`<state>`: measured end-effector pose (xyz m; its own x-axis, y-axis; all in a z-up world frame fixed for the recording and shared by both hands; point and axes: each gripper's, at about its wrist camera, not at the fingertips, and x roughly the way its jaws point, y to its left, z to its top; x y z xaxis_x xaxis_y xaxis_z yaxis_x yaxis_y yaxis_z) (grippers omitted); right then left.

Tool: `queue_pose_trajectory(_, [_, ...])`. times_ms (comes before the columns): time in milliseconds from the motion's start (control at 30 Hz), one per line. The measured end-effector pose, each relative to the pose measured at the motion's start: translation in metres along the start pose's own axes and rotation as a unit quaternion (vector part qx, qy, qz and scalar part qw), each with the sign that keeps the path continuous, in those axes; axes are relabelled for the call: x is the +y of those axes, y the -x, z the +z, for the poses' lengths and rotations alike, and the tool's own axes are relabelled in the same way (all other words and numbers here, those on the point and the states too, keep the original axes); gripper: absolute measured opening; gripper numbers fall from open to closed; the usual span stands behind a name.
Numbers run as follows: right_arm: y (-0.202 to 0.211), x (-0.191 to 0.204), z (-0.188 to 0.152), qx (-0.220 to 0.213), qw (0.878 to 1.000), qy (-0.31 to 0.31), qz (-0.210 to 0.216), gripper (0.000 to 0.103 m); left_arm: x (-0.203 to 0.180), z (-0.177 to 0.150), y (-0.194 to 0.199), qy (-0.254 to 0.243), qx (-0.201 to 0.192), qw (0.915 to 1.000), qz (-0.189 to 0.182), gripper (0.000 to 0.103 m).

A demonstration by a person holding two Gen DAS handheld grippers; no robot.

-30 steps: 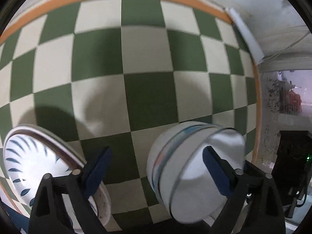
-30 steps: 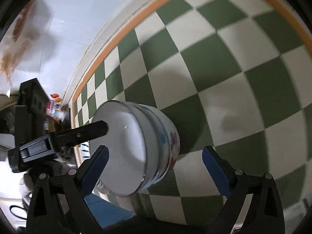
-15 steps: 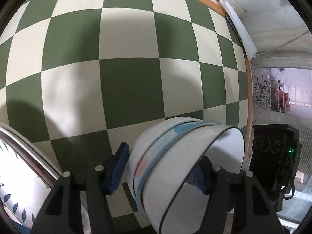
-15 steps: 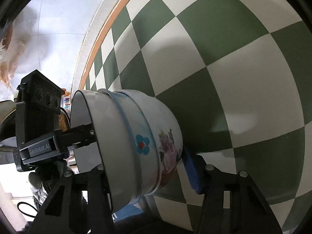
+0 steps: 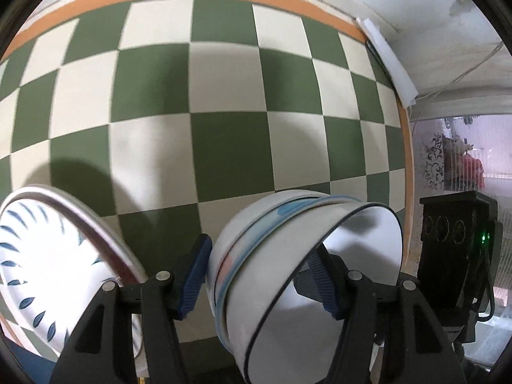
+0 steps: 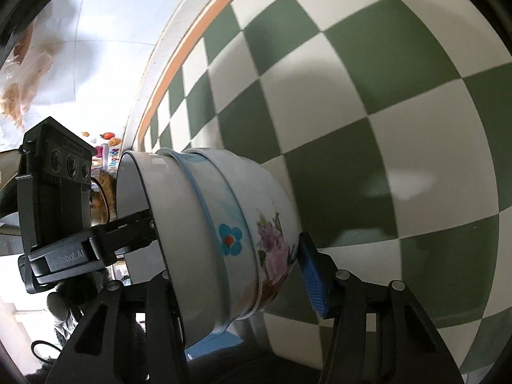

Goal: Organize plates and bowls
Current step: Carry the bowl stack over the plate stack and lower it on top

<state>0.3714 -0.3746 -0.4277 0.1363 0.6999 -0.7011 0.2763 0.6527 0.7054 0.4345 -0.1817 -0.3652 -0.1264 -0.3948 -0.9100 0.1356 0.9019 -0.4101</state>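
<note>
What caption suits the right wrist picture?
Both tools clamp a nested stack of bowls above a green-checked tablecloth.

I work in a home dining corner: a green-and-cream checkered tablecloth [image 5: 224, 134] covers my desk, plates [image 5: 48, 256] and flowered bowls [image 6: 224, 230] on it, a tiled wall [image 6: 105, 16] behind.

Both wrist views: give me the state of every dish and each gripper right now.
Stack of bowls: nested, tipped on its side, clamped from both sides.
Left gripper: shut on the stack of bowls, one finger inside the rim.
Right gripper: shut on the stack of bowls.
Leaf-pattern plate: lying beside the left gripper, ungripped.
</note>
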Motion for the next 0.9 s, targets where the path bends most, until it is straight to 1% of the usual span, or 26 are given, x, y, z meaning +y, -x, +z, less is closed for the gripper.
queue_pose_trajectory(133, [-0.001, 0.029, 0.001, 0.005, 1.000, 0.021, -0.002, 0.054, 0.010, -0.005, 0.025, 0.009, -0.019, 0.9998, -0.003, 0.058])
queue_pose_trajectory(200, [-0.003, 0.044, 0.000, 0.006, 1.000, 0.029, -0.002, 0.054, 0.015, -0.008, 0.037, 0.006, -0.030, 0.9995, -0.005, 0.058])
queue_pose_trajectory(333, [-0.015, 0.076, -0.003, 0.013, 0.999, 0.048, -0.001, 0.054, 0.037, -0.017, 0.062, 0.004, -0.046, 0.9989, -0.003, 0.058])
queue_pose_trajectory(467, [-0.031, 0.104, -0.010, 0.016, 0.998, 0.063, -0.005, 0.054, 0.066, -0.026, 0.082, 0.015, -0.052, 0.9986, -0.003, 0.058])
queue_pose_trajectory(733, [-0.079, 0.142, -0.029, 0.034, 0.997, 0.070, 0.003, 0.053, 0.119, -0.040, 0.096, 0.036, -0.056, 0.9978, 0.008, 0.058])
queue_pose_trajectory(900, [-0.104, 0.149, -0.040, 0.050, 0.996, 0.076, 0.002, 0.053, 0.149, -0.045, 0.097, 0.054, -0.053, 0.9971, 0.007, 0.058])
